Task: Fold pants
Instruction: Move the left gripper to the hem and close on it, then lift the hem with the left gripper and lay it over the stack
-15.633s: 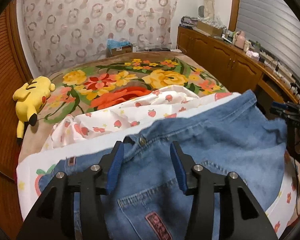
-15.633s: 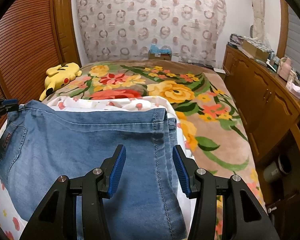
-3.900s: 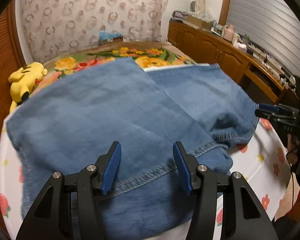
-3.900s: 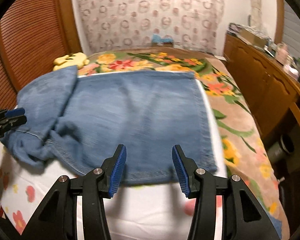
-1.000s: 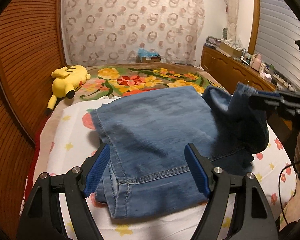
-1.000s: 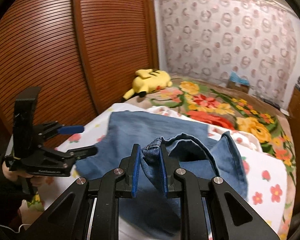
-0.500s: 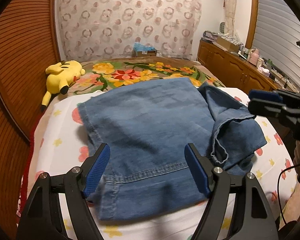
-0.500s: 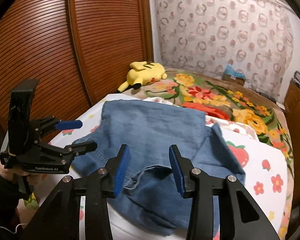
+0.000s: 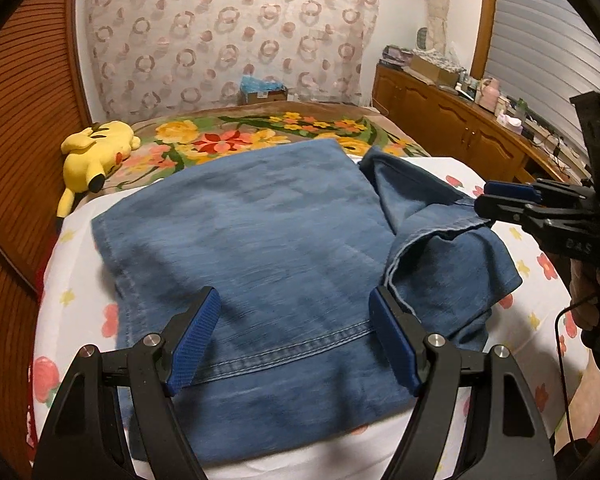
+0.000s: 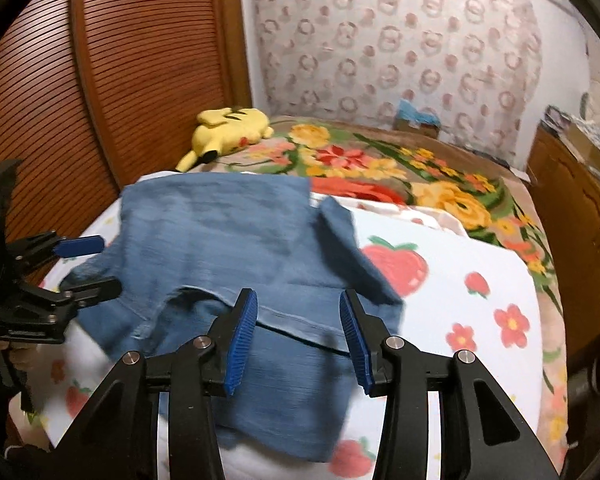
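Observation:
The blue denim pants [image 9: 260, 248] lie folded on a white strawberry-print sheet [image 9: 76, 264] on the bed. A loose hem end [image 9: 440, 240] lies bunched on their right side. My left gripper [image 9: 294, 336] is open and empty, just above the near seam. My right gripper [image 10: 296, 336] is open and empty over the bunched end [image 10: 284, 320]. Each gripper shows in the other's view: the right [image 9: 500, 200] beside the bunched cloth, the left [image 10: 88, 264] at the pants' left edge.
A yellow plush toy [image 9: 92, 152] lies at the bed's far left on a floral blanket [image 9: 260, 136]. A slatted wooden wall [image 10: 132, 60] runs along the left side. A wooden dresser [image 9: 452, 120] with clutter stands to the right. A box [image 9: 262, 90] sits at the headboard.
One second ago my right gripper was shut on the hem and held it up. It has since opened and dropped it on the pants, then drawn back. My left gripper has stayed open.

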`<control>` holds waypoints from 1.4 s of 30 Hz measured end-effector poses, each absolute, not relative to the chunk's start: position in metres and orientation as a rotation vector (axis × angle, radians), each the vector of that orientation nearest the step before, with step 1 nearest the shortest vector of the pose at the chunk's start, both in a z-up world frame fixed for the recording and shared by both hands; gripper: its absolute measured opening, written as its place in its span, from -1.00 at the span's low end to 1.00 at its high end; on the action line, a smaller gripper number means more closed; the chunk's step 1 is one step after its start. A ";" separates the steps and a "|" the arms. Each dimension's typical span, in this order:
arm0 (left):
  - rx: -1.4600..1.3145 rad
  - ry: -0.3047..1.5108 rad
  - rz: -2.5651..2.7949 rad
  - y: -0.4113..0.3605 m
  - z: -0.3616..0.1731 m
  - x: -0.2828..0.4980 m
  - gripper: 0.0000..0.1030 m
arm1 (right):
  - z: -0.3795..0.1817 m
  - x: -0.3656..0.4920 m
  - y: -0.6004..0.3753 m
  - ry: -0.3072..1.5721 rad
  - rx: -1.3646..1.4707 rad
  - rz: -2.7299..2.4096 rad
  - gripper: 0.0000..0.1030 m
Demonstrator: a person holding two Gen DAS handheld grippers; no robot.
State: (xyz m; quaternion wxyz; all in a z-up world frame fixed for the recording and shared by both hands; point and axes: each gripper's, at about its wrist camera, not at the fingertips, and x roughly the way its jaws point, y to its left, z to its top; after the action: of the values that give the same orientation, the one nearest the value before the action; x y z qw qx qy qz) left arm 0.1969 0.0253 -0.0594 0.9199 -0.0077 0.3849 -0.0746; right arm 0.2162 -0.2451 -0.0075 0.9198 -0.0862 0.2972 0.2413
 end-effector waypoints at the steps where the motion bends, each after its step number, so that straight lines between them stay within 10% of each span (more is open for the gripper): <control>1: -0.013 0.793 -0.156 0.024 -0.060 0.198 0.51 | -0.008 0.219 -0.247 0.615 -0.172 0.488 -0.13; 30: -0.006 0.820 -0.212 0.002 -0.069 0.213 0.51 | -0.033 0.264 -0.245 0.748 0.049 0.524 -0.13; 34: -0.011 0.827 -0.248 -0.002 -0.076 0.215 0.50 | -0.032 0.260 -0.247 0.729 0.039 0.525 -0.51; 42: -0.050 0.870 -0.342 -0.008 -0.090 0.221 -0.14 | -0.026 0.250 -0.254 0.662 0.022 0.536 -0.72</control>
State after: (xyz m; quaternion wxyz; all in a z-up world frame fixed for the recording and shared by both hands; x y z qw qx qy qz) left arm 0.2215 -0.0081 -0.0896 0.8924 -0.0241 0.4193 -0.1650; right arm 0.2503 -0.2537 -0.0260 0.9105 0.0107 0.3211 0.2602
